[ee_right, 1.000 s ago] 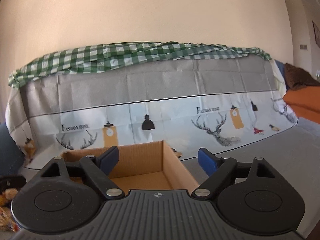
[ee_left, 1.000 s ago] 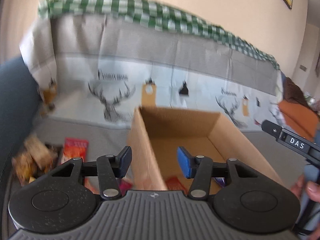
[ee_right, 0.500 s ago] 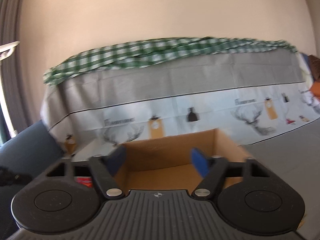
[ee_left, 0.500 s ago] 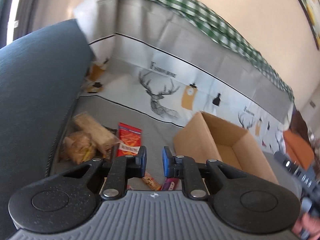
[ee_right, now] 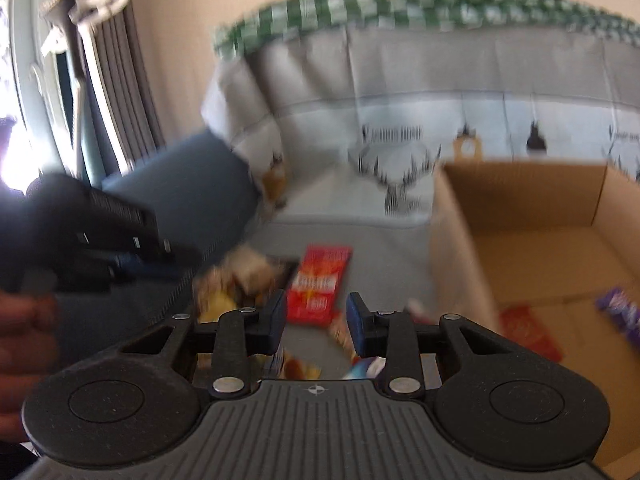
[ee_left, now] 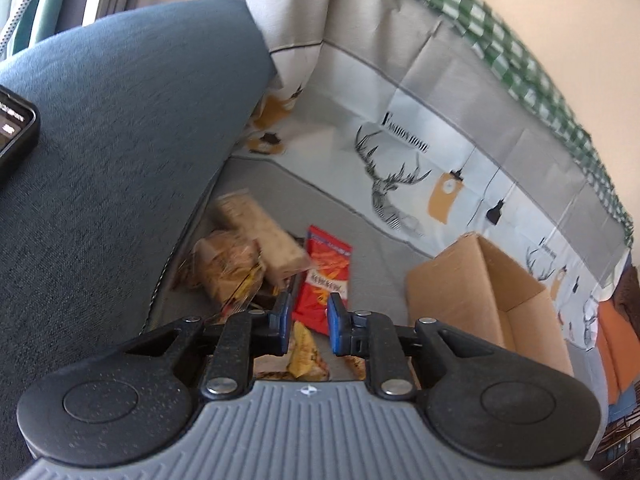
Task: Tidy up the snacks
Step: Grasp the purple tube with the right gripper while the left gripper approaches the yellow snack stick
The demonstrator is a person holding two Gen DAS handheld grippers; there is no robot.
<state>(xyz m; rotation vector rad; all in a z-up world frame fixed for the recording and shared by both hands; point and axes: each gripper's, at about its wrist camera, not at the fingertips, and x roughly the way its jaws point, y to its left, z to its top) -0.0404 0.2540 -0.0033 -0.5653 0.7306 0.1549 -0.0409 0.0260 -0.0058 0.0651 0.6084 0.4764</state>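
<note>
On the grey sofa seat, an open brown cardboard box stands right of a heap of snack packets, topped by a red foil packet. Left tongs, slightly parted and opening, hold nothing; right tongs, closing, likewise empty. Backrest cover print: "FASHION HOME".

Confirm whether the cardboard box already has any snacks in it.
Yes, the right wrist view shows a red packet and a purple packet lying inside the cardboard box.

Blue sofa armrest, phone, deer-print cover
</note>
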